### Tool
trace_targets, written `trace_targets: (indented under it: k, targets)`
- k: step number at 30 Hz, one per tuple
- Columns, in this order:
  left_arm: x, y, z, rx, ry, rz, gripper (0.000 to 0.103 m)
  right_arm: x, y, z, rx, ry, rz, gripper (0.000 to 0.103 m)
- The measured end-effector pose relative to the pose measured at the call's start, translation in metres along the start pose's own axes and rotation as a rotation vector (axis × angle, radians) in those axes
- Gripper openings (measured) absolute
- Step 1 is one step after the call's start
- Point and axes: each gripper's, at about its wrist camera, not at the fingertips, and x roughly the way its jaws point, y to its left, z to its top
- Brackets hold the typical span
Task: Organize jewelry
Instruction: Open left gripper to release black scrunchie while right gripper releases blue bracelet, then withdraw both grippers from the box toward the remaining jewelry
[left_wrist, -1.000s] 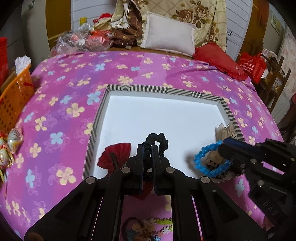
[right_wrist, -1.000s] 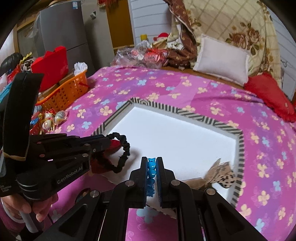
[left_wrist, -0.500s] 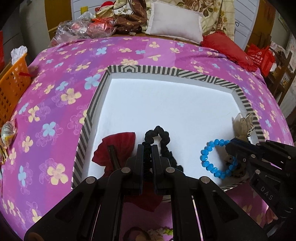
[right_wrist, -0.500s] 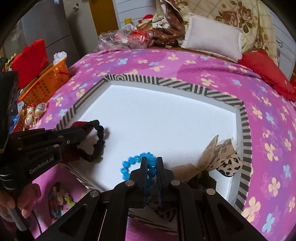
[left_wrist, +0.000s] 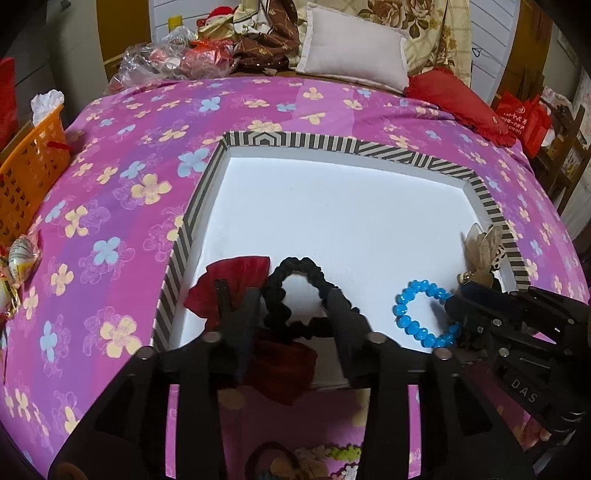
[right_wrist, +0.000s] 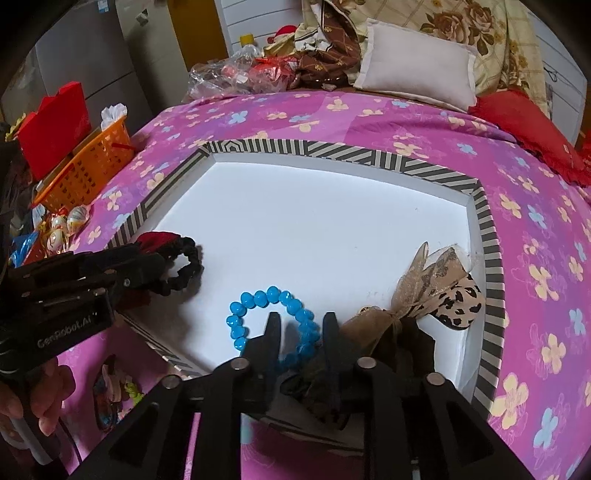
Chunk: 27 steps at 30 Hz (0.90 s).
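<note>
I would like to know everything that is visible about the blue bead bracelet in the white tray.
The blue bead bracelet is a closed loop of glossy, faceted bright blue beads that look like plastic. It lies flat on the white floor of the striped-rim tray, near its front edge. The right gripper has just been opening: its jaws stand either side of the loop's right part without pressing it. A tan and leopard bow lies to its right, apart from it.

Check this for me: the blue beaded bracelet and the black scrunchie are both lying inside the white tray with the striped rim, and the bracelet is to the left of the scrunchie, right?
Not quite. Both lie in the white tray with the striped rim, but the blue beaded bracelet is to the right of the black scrunchie, as the left wrist view shows.
</note>
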Motion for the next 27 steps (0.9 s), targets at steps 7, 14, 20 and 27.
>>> trace_targets:
  k: [7, 14, 20, 27]
  targets:
    - [-0.026, -0.001, -0.006, 0.006, -0.045, 0.009, 0.05, -0.035, 0.004, -0.008, 0.014, -0.065, -0.005, 0.04]
    - [-0.063, -0.004, -0.022, 0.017, -0.114, 0.027, 0.058, -0.077, 0.014, -0.026, 0.016, -0.139, 0.004, 0.042]
    - [-0.094, -0.007, -0.043, 0.031, -0.163, 0.062, 0.058, -0.108, 0.022, -0.043, 0.028, -0.186, 0.018, 0.062]
    - [-0.116, -0.005, -0.07, 0.025, -0.18, 0.087, 0.058, -0.136, 0.034, -0.074, -0.003, -0.207, 0.002, 0.063]
